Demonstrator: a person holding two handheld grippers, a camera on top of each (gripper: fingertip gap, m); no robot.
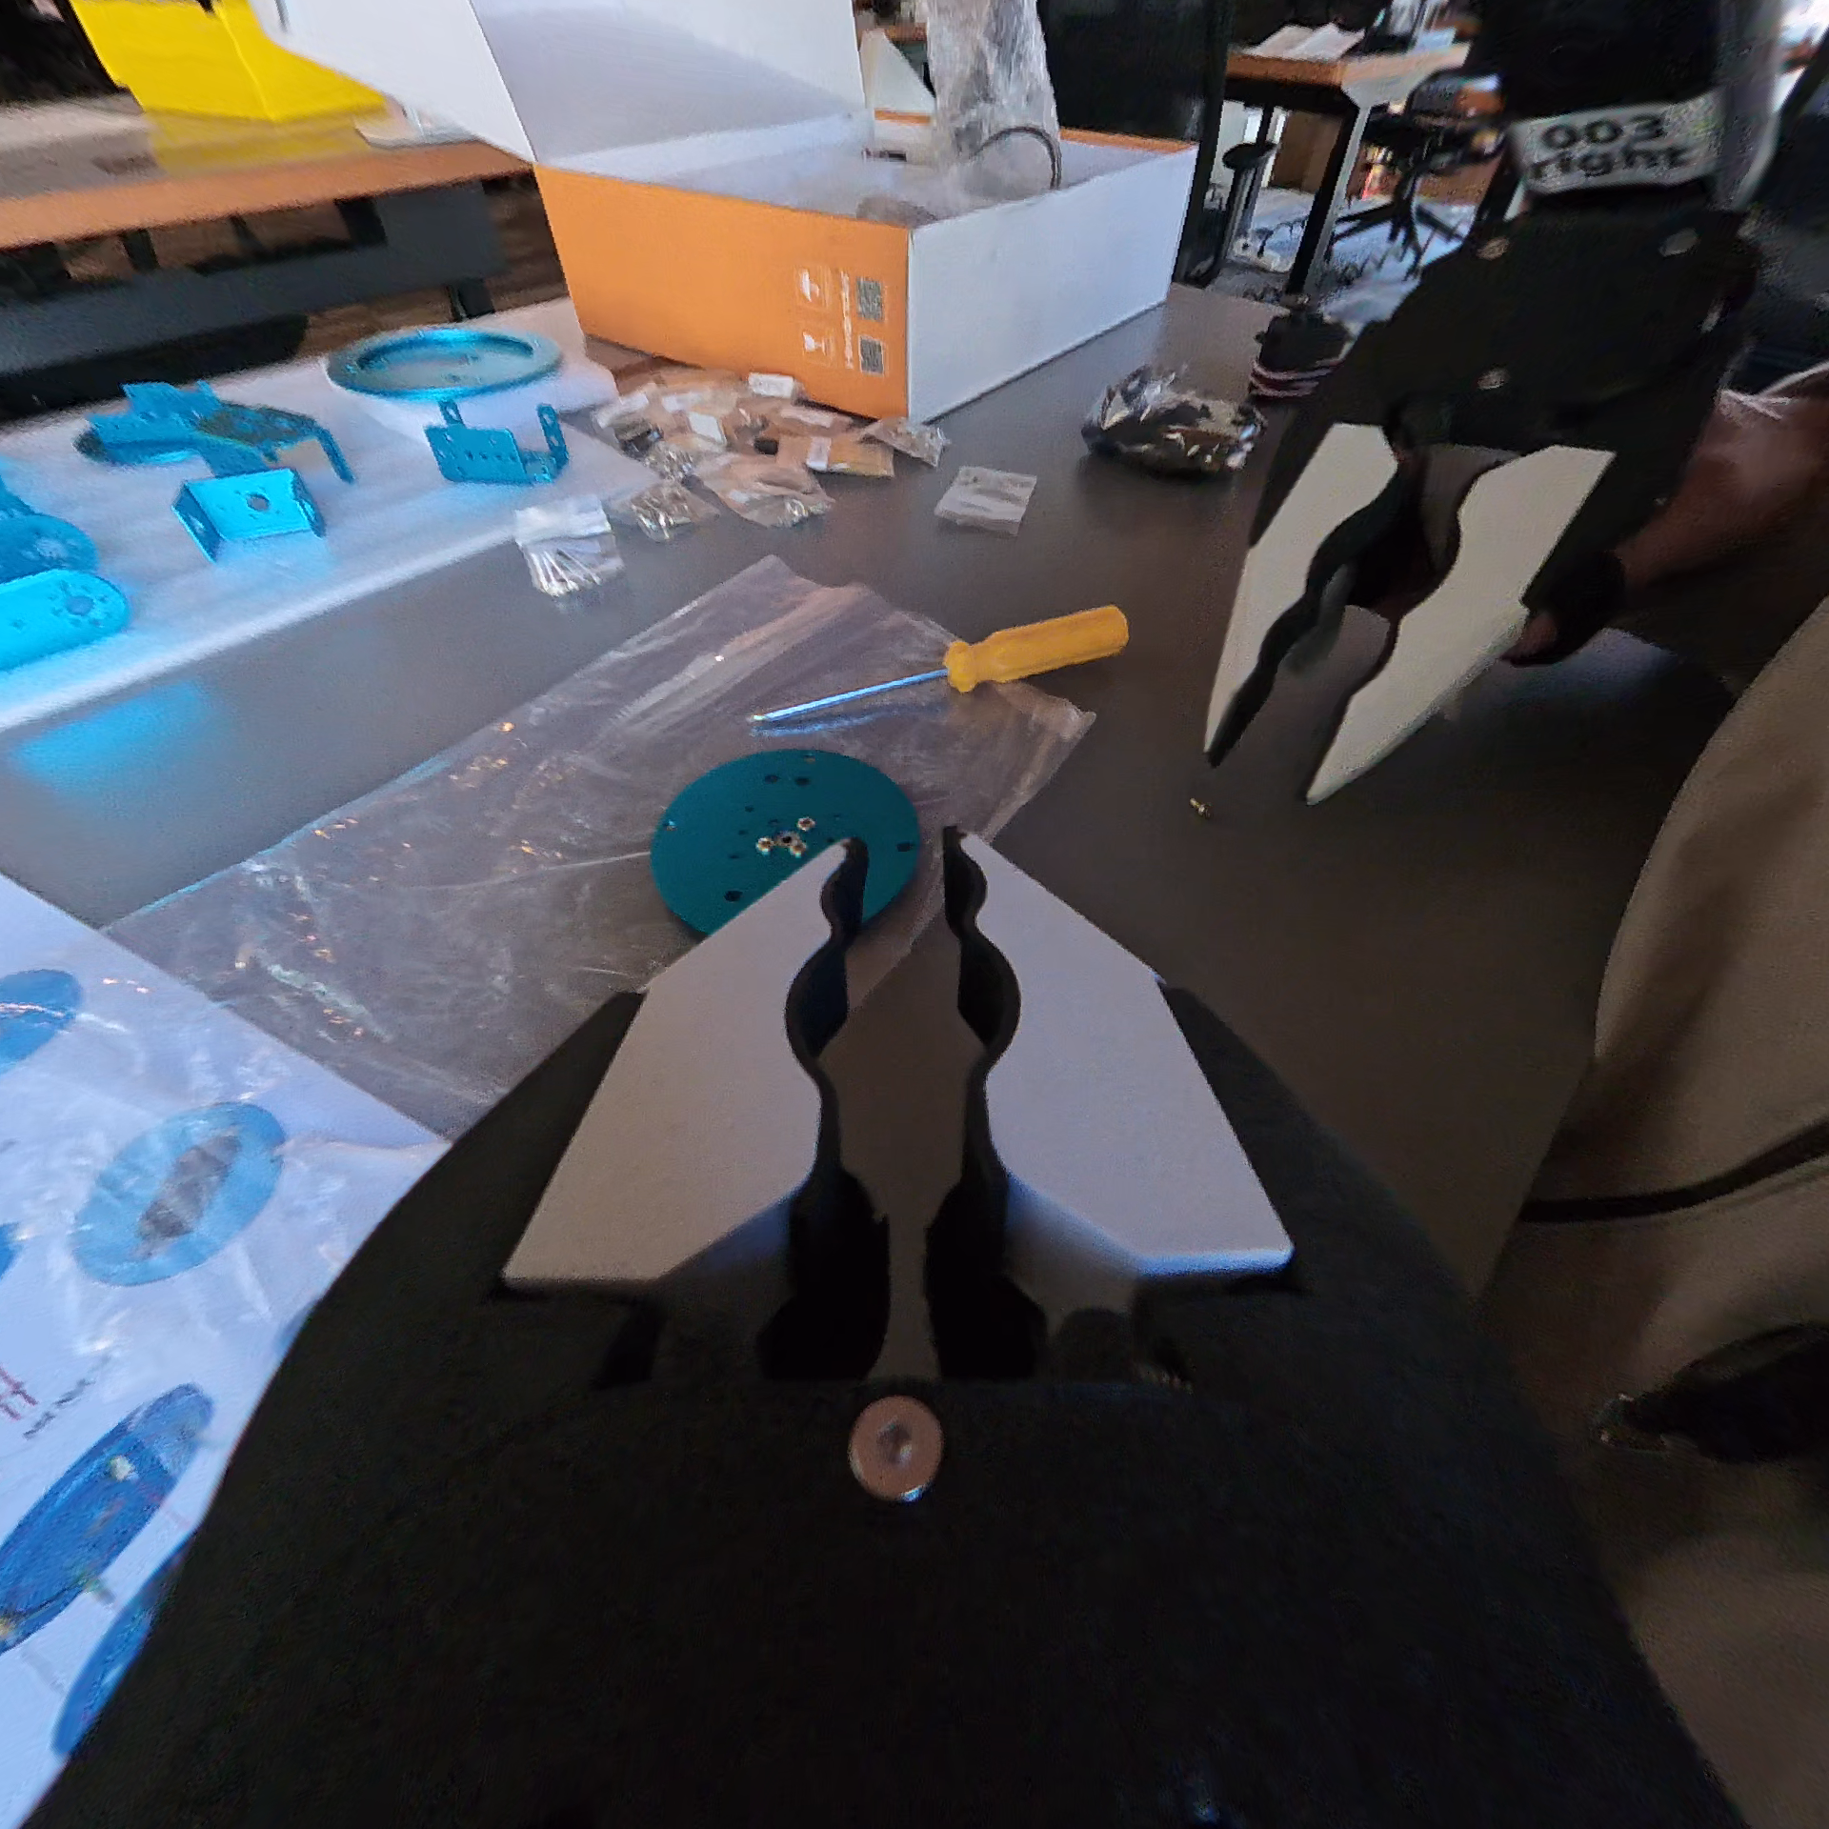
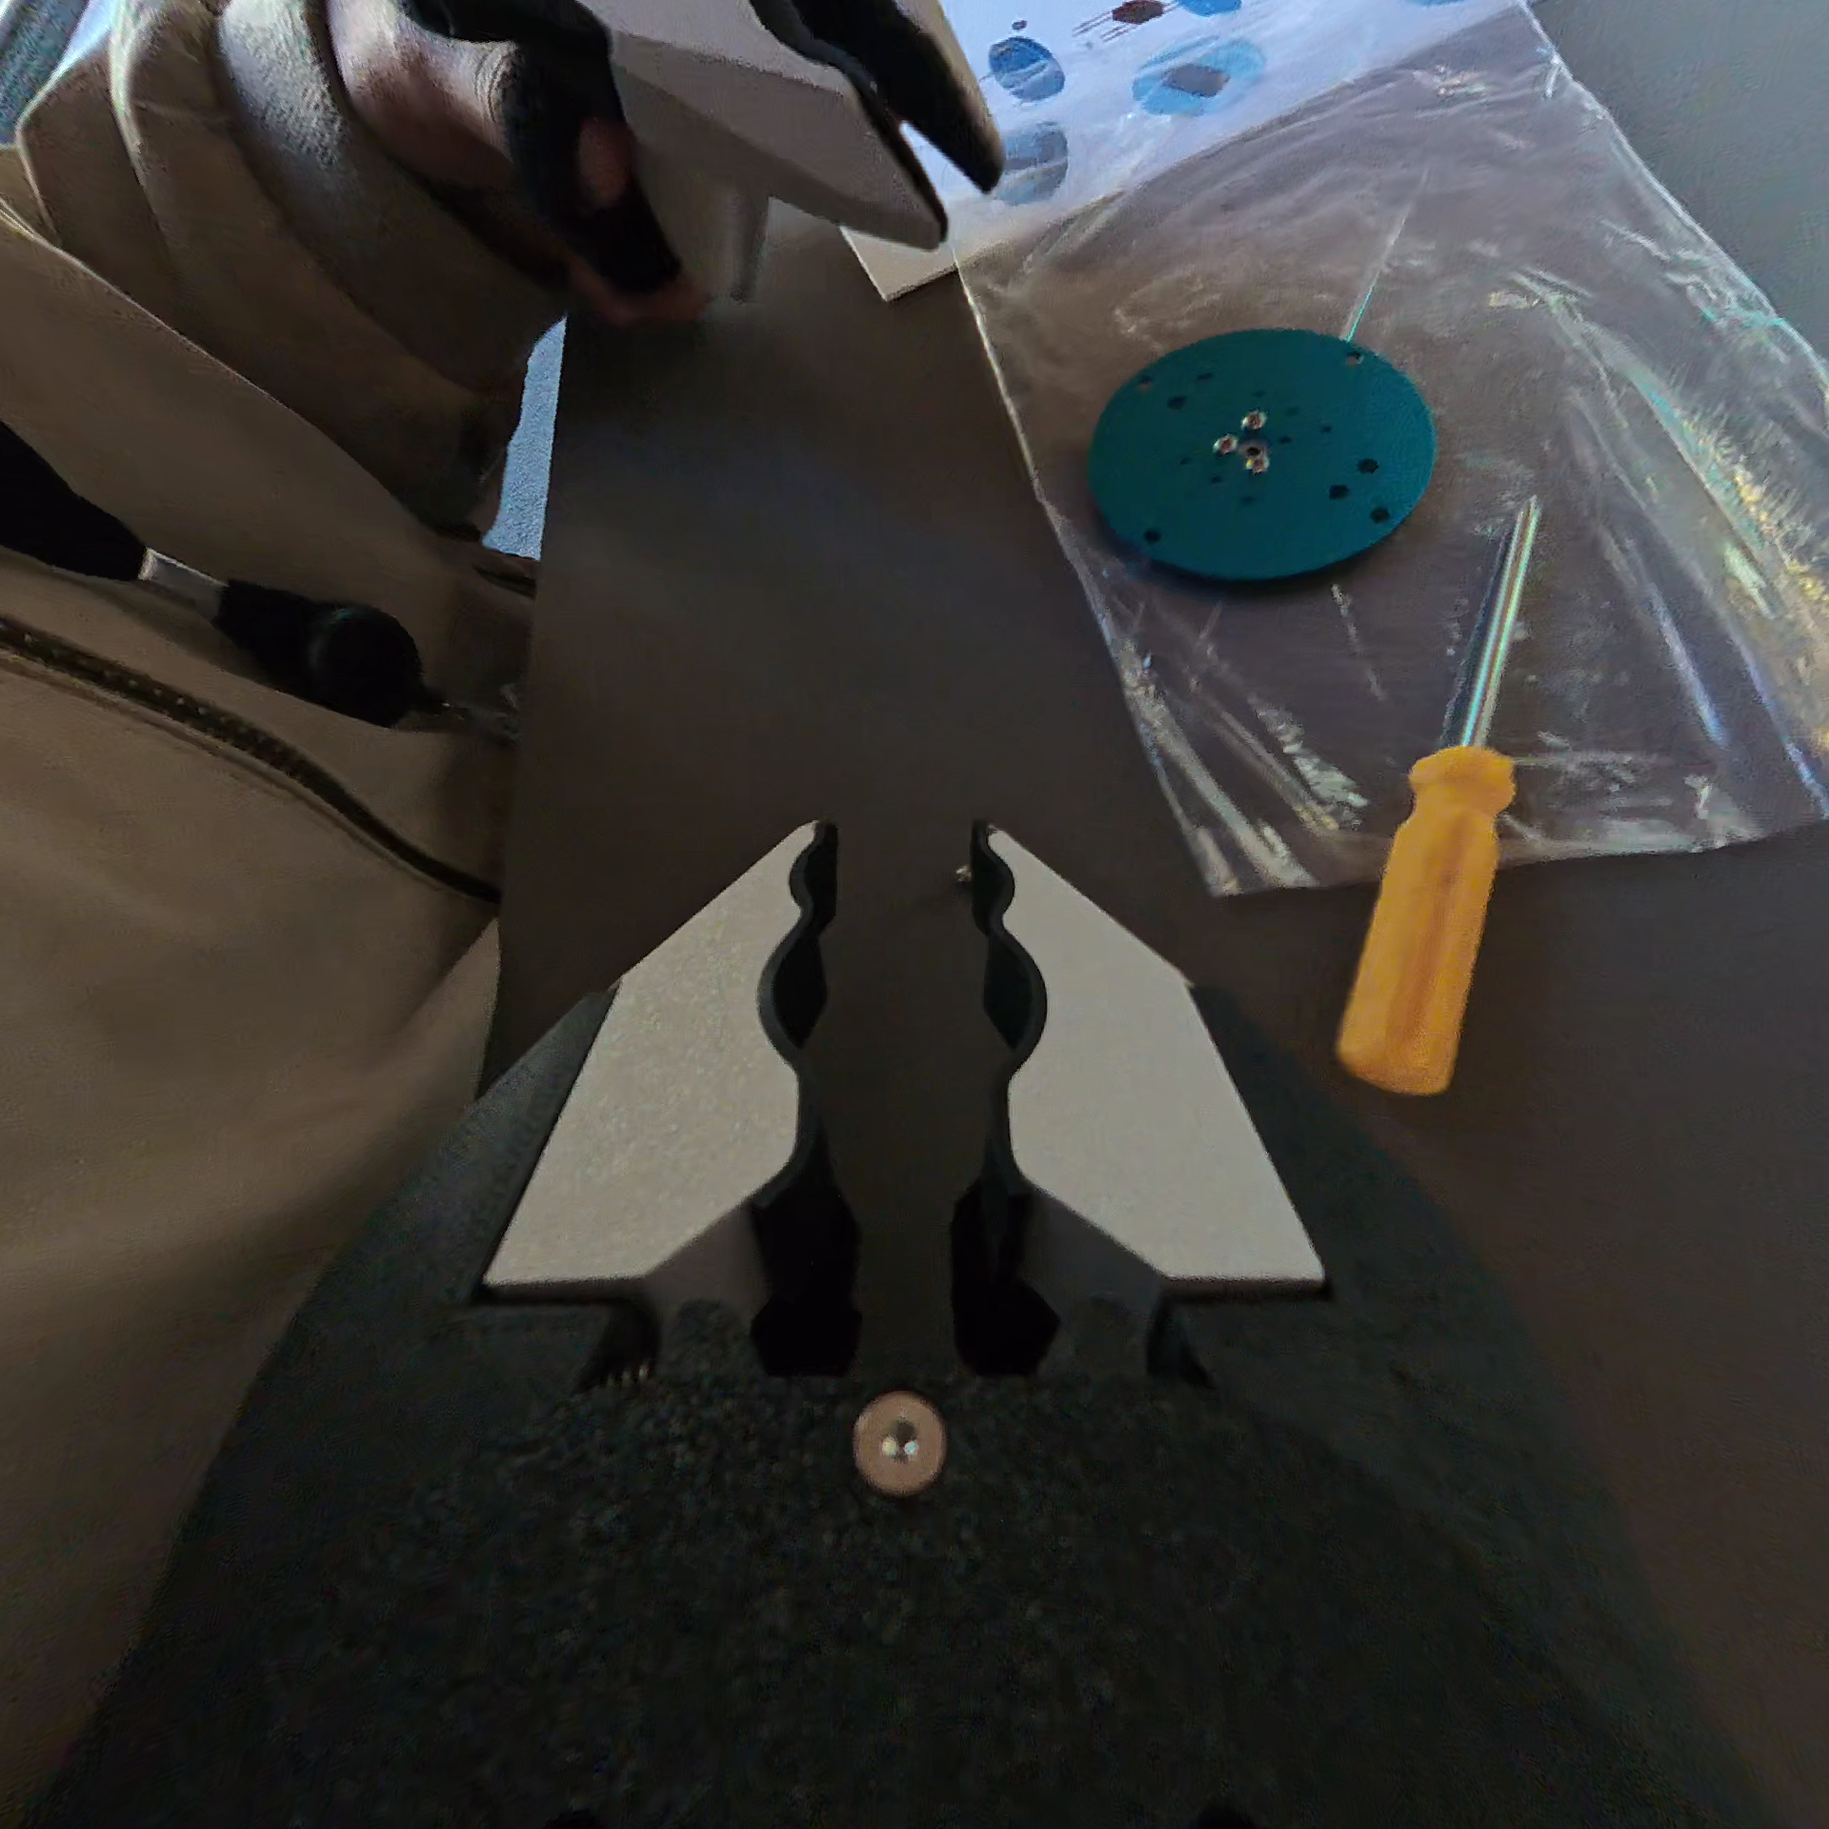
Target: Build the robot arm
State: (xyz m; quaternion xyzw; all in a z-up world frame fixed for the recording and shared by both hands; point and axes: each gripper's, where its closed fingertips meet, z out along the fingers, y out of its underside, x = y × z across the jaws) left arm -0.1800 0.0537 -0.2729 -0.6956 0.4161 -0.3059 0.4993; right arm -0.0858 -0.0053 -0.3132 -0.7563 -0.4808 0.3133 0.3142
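Left wrist view: my left gripper [image 1: 899, 841] is slightly open and empty, tips over the near edge of the teal disc [image 1: 772, 831] on the clear plastic bag [image 1: 475, 841]. Yellow screwdriver [image 1: 1029, 648] lies just beyond. My right gripper [image 2: 903, 836] is part-open and empty above bare dark table [image 2: 792, 594]; a small screw [image 2: 960, 871] is at its right tip.

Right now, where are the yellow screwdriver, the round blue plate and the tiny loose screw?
yellow screwdriver [image 2: 1425, 920]: right wrist view, middle of its handle.
round blue plate [image 2: 1262, 450]: right wrist view, its flat face.
tiny loose screw [image 1: 1201, 807]: left wrist view, its whole body.
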